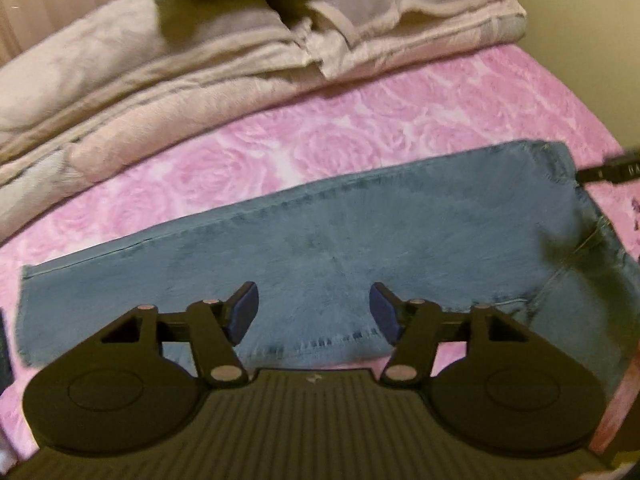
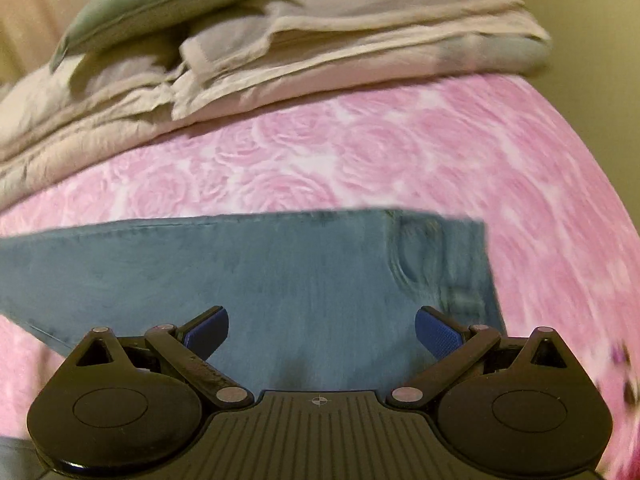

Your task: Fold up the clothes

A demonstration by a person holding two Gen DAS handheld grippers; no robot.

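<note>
A pair of blue jeans (image 1: 320,240) lies flat across the pink rose-patterned bedspread (image 1: 360,132), folded lengthwise, leg hems at the left and waist at the right. My left gripper (image 1: 314,310) hovers open over the lower leg part, blue pads apart, nothing between them. In the right wrist view the jeans (image 2: 280,276) show their waistband and a pocket (image 2: 424,252) at the right end. My right gripper (image 2: 322,332) is open above the jeans near the waist. Part of the right gripper (image 1: 612,170) pokes in at the right edge of the left wrist view.
A folded beige and grey quilt (image 1: 180,80) is piled along the far side of the bed, with a green pillow (image 2: 160,4) on top. The same quilt (image 2: 320,52) fills the back of the right wrist view. A wall (image 1: 580,20) stands beyond the bed at the right.
</note>
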